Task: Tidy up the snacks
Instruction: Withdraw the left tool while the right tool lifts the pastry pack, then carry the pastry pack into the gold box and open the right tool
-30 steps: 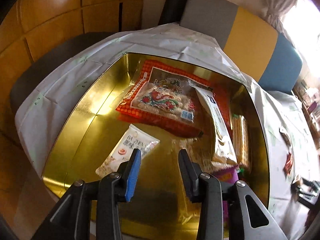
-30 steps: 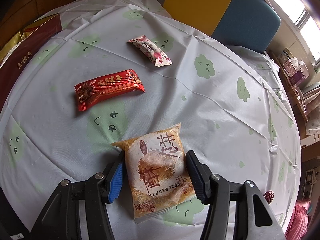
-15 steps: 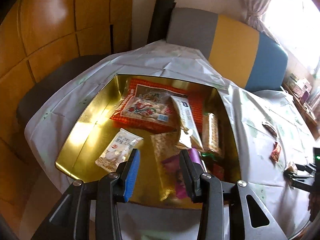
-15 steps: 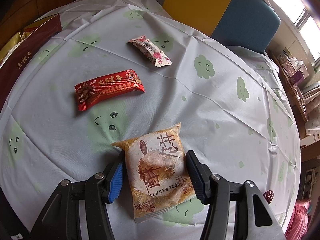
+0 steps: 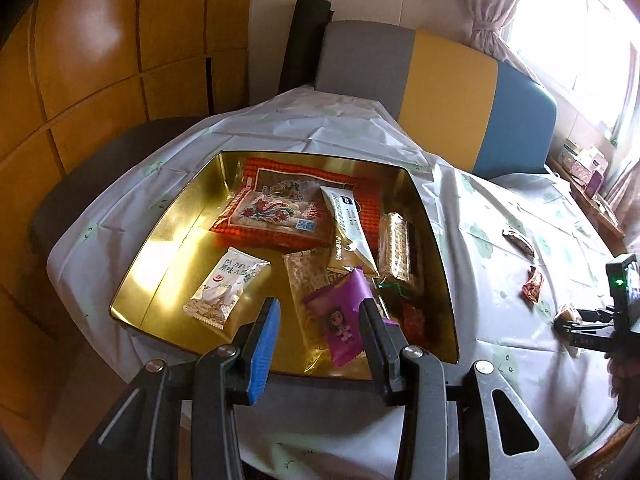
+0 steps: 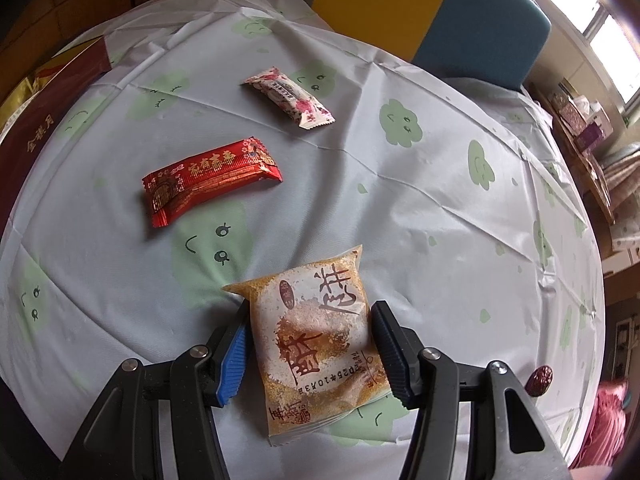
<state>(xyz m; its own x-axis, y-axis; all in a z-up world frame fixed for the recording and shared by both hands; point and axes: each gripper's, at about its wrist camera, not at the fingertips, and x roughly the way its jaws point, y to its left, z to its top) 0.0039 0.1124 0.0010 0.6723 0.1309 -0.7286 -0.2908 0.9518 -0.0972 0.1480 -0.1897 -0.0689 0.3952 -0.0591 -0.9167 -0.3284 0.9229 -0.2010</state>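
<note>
A gold tin (image 5: pixel 168 248) stands on the white tablecloth and holds several snack packets, among them a purple one (image 5: pixel 344 312) and a white one (image 5: pixel 224 284). My left gripper (image 5: pixel 319 304) hovers open over the tin's near edge with nothing between its fingers. In the right wrist view an orange packet (image 6: pixel 316 336) lies on the cloth. My right gripper (image 6: pixel 310 308) is shut on it, with a pad against each long side. Farther off lie a red packet (image 6: pixel 208 178) and a pink-flowered packet (image 6: pixel 288 96).
The tin's dark red side (image 6: pixel 40 120) shows at the left edge of the right wrist view. A small red fruit (image 6: pixel 540 376) sits near the table's right rim. A grey, yellow and blue seat back (image 5: pixel 440 80) stands behind the table.
My left gripper has drawn back and up from inside the tin, so the whole tin and more of the table now show. The right gripper and the orange packet have not moved.
</note>
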